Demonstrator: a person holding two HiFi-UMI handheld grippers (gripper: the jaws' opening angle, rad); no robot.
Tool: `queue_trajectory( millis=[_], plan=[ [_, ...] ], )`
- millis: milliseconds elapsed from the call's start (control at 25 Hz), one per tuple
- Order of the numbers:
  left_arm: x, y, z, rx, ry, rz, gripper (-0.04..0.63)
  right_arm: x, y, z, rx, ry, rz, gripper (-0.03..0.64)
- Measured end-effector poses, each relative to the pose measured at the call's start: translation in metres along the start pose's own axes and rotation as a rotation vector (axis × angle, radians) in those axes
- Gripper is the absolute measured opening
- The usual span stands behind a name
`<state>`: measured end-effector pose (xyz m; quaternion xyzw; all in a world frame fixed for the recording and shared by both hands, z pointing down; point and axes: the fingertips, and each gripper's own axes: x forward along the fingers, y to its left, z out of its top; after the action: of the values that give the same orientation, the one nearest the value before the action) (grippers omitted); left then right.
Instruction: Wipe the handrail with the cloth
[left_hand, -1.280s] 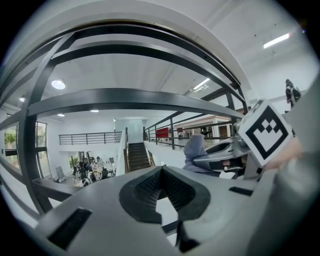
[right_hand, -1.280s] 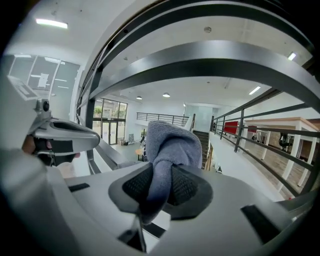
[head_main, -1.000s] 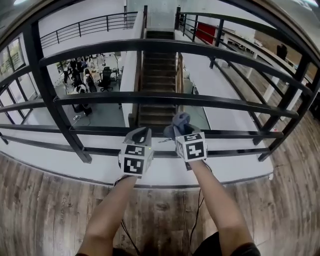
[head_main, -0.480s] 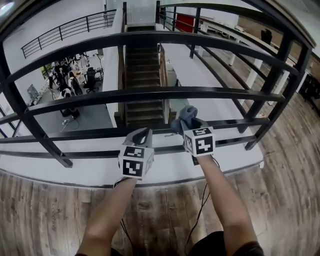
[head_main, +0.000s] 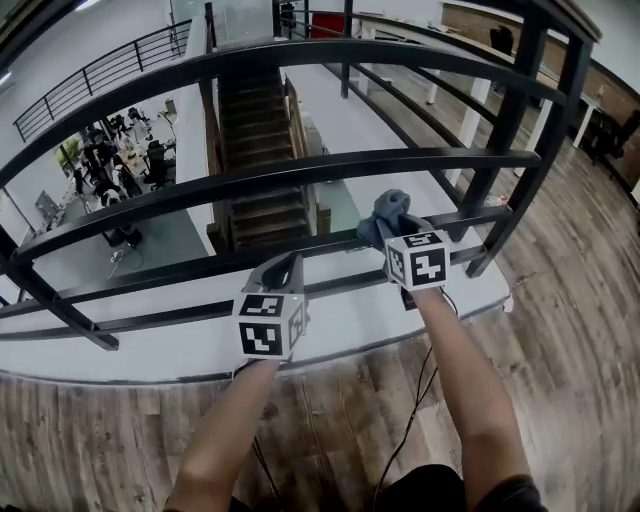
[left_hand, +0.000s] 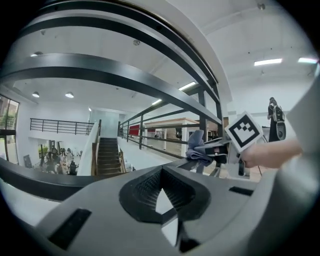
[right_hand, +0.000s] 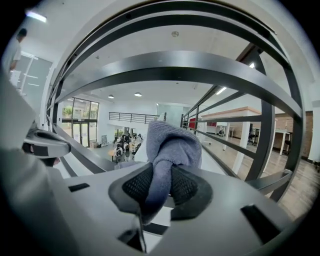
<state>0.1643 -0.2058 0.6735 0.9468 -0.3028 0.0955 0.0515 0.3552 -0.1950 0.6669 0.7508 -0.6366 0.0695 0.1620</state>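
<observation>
Right gripper (right_hand: 157, 186) pinches bunched fuzzy grey cloth (right_hand: 172, 142) at flat black metal handrail bar (head_main: 320, 243); left gripper (left_hand: 162, 194) pressed together, empty.

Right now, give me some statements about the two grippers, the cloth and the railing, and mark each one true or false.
1. The right gripper is shut on the grey cloth. True.
2. The left gripper holds a second cloth. False: its jaws are together with nothing between them.
3. The cloth is up at the top rail. False: in the head view it is at a lower bar, third from the top.
4. A staircase shows beyond the railing. True.
</observation>
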Motion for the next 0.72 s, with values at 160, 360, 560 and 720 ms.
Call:
queue_trajectory(
  millis=[160, 360, 560, 720],
  plan=[
    [0.031, -0.040, -0.003, 0.003, -0.007, -0.033, -0.002, -0.004, -0.060, -0.015, 0.009, 0.001, -0.036, 0.095],
    [0.067, -0.083, 0.001, -0.006, -0.030, -0.049, -0.002, -0.010, -0.128, -0.031, 0.010, 0.010, -0.084, 0.095],
    [0.120, -0.154, 0.015, -0.012, -0.033, -0.109, -0.002, -0.019, -0.208, -0.051, 0.045, 0.007, -0.140, 0.095],
    [0.155, -0.204, 0.033, 0.009, -0.034, -0.160, -0.002, -0.024, -0.263, -0.062, 0.067, 0.000, -0.172, 0.095]
  ],
)
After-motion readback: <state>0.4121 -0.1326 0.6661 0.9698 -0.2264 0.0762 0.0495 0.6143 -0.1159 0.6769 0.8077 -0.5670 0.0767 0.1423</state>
